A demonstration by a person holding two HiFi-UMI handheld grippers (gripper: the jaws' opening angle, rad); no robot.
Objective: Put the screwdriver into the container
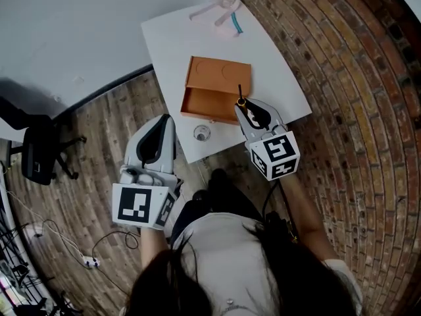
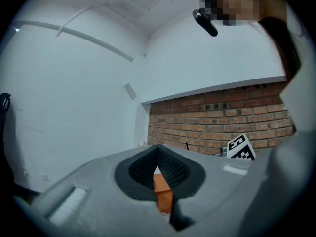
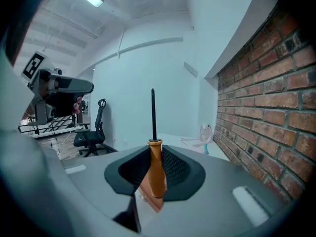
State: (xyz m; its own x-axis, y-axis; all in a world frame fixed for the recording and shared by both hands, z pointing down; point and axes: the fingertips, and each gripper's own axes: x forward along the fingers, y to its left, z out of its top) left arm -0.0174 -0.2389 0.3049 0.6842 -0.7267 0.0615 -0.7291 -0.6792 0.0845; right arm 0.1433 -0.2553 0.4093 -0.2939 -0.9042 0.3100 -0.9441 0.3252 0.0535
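Observation:
My right gripper [image 1: 247, 108] is shut on the screwdriver [image 3: 156, 174], clamping its orange handle between the pads, with the black shaft [image 3: 153, 113] standing straight up. In the head view the screwdriver [image 1: 240, 96] hangs over the near right corner of the orange container [image 1: 216, 84], a flat open box on the white table [image 1: 276, 64]. My left gripper [image 1: 156, 137] is off the table's left front corner, above the floor. Its jaws [image 2: 158, 168] are closed with nothing in them, and a strip of the orange container [image 2: 163, 191] shows beyond them.
A small round clear piece [image 1: 202, 133] lies on the table just in front of the container. Pink and teal items [image 1: 225, 5] sit at the table's far end. A brick floor lies to the right, and an office chair [image 1: 38, 151] and cables [image 1: 85, 259] are on the wooden floor at left.

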